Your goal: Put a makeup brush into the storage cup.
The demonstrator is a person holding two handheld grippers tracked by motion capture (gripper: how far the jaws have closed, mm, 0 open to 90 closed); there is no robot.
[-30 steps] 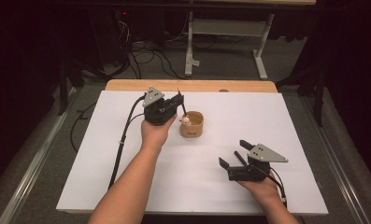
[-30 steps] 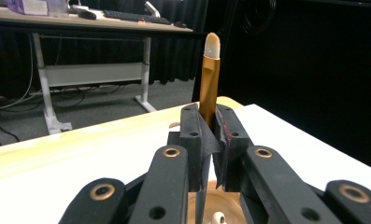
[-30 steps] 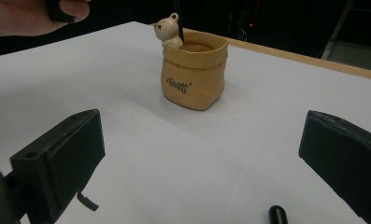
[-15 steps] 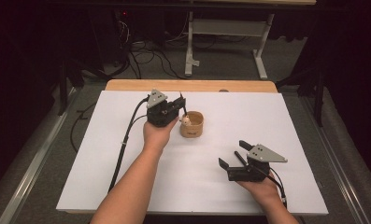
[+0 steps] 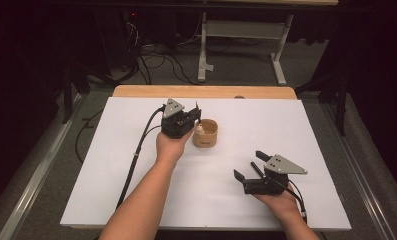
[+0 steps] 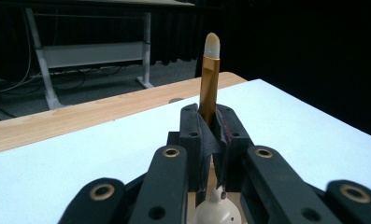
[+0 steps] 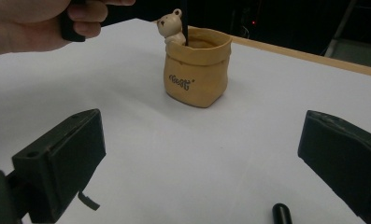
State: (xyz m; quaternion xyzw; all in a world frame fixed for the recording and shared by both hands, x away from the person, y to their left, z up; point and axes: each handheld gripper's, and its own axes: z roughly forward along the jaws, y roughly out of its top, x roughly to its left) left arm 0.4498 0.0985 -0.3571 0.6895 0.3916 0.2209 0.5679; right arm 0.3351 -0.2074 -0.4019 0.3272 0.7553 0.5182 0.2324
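Gold-coloured and slim, a pen (image 6: 209, 86) with a pale rounded tip is pinched upright between the pressed-together jaws of the left tool (image 5: 188, 120), as is seen in the left gripper view, where the pen rises above the jaw tips against the dark background. In the high view the left tool is held at the left rim of a tan pen holder (image 5: 206, 133), which stands on the white desk (image 5: 111, 190) a little back of its middle. The holder is shaped like a small sack with a rolled rim, and a small bear figure (image 7: 172, 27) sits at that rim; the top of the bear (image 6: 217, 212) is also seen just below the left tool's jaws. In the right gripper view a dark thin shaft is seen standing at the rim just beside the bear, and the left hand (image 7: 43, 21) is seen at the upper left. The right tool (image 5: 251, 167) is held low over the near right part of the desk, well apart from the holder, with its jaws spread wide and nothing between them. A wooden edge (image 5: 201, 91) is seen along the far side of the desk.
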